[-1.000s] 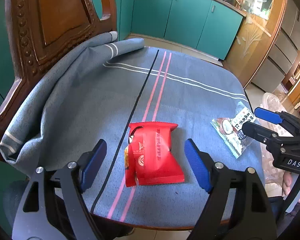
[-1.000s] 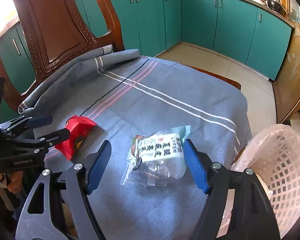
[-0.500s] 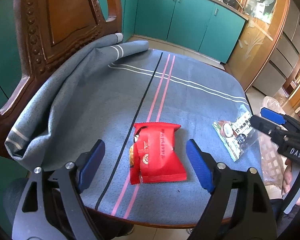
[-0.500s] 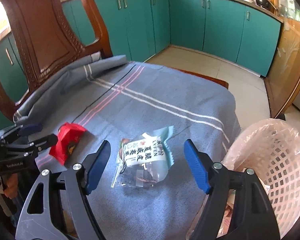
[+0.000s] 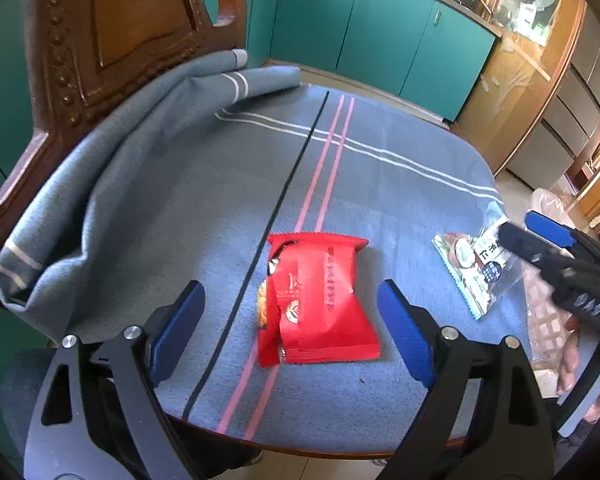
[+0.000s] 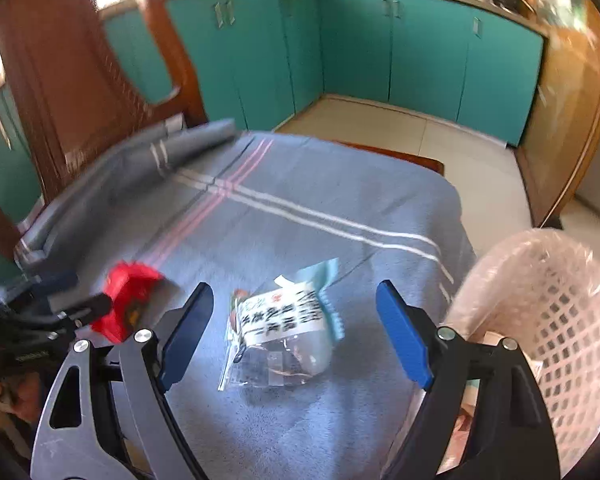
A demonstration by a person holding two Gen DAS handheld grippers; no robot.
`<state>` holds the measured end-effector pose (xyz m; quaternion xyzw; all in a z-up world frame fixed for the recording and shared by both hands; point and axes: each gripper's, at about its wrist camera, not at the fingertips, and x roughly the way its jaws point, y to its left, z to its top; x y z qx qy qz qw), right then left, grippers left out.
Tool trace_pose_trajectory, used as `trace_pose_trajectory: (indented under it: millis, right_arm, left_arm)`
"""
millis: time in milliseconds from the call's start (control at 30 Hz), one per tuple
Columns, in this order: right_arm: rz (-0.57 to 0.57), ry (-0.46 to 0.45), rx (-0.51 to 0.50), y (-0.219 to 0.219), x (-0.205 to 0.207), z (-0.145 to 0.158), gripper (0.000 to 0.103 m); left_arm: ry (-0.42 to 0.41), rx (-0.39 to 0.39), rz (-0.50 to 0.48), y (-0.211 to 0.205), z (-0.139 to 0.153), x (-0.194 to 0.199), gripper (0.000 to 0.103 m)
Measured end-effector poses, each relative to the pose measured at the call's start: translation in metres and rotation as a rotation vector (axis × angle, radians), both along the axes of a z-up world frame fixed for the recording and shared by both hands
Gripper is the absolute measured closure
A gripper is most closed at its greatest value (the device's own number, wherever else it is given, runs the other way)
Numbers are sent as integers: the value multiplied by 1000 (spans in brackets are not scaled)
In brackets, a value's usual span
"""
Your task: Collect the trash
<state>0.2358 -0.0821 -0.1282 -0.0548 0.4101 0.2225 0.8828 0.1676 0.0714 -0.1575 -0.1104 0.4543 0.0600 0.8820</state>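
Note:
A red snack wrapper [image 5: 318, 298] lies on the grey-blue cloth [image 5: 220, 184] over a chair seat. My left gripper [image 5: 292, 334] is open, its blue pads either side of the wrapper's near end, just above it. A clear wrapper with a white label and teal edge [image 6: 284, 330] lies to the right; it also shows in the left wrist view [image 5: 474, 268]. My right gripper [image 6: 296, 334] is open and hovers astride that wrapper. The red wrapper [image 6: 128, 300] shows at the left of the right wrist view.
A white mesh basket with a plastic liner [image 6: 540, 320] stands on the floor right of the seat. The carved wooden chair back [image 5: 112, 28] rises at the left. Teal kitchen cabinets [image 6: 420, 44] line the far wall.
Both grippers have pulled back and up a little from the wrappers, still open. The right view has swung and is blurred. Neither wrapper has moved.

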Motion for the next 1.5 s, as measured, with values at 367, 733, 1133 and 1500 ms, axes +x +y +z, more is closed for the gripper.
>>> trace_pose_trajectory:
  millis: [367,733,1133,1500]
  right_arm:
    - [24,-29,-214,36,-3,-31,21]
    - [91,-7,-216,42,-6,-39,48]
    - [107,2,-156,36,-9,-34,55]
    - [51,-8,-115,22,-10,-23,55]
  left_arm:
    - [18,-21,-2,4,-4,-2,15]
    - [24,-19,-12,-5,-6,-2,14]
    - [22,-20,-11,-8,-7,0,14]
    - [3,-33,-30,-16,-4,-1,11]
